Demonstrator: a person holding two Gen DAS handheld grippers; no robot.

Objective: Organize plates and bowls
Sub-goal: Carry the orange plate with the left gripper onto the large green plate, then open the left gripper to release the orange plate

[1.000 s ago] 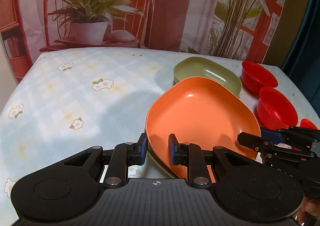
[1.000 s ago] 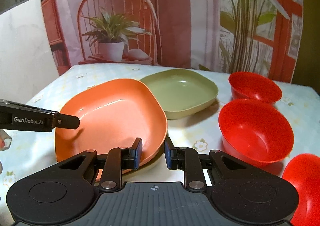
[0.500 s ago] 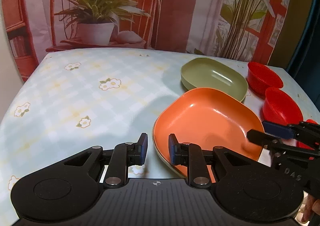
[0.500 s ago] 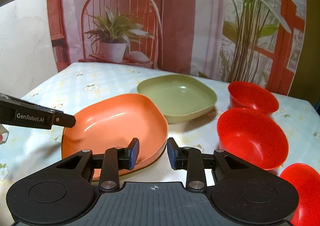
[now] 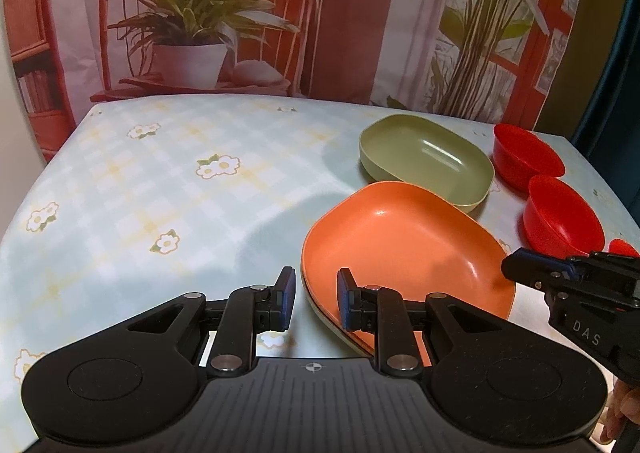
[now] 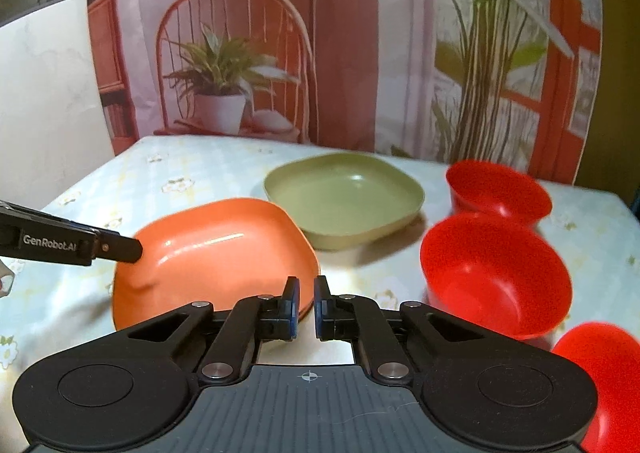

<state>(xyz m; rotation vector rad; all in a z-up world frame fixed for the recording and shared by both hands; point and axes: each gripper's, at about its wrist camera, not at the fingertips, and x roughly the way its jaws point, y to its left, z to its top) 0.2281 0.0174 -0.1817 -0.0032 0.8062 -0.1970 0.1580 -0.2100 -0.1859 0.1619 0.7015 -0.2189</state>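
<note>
An orange plate (image 5: 400,253) (image 6: 220,245) lies on the flowered table (image 5: 160,193), with a pale greenish edge showing under its near rim. My left gripper (image 5: 316,299) (image 6: 132,249) is shut on the plate's left rim, its jaws only narrowly apart. My right gripper (image 6: 307,309) (image 5: 516,267) is shut at the plate's right corner, and I see nothing pinched between its pads. A green plate (image 5: 428,157) (image 6: 344,197) sits just behind the orange one.
Three red bowls (image 6: 496,193) (image 6: 496,277) (image 6: 600,365) stand in a row along the table's right side, close to my right gripper. A printed backdrop closes off the back. Bare tablecloth (image 6: 168,181) stretches to the left.
The orange plate has come down and away from the green plate. My right gripper's jaws were wider half a second ago and have closed. The left jaws kept the same gap.
</note>
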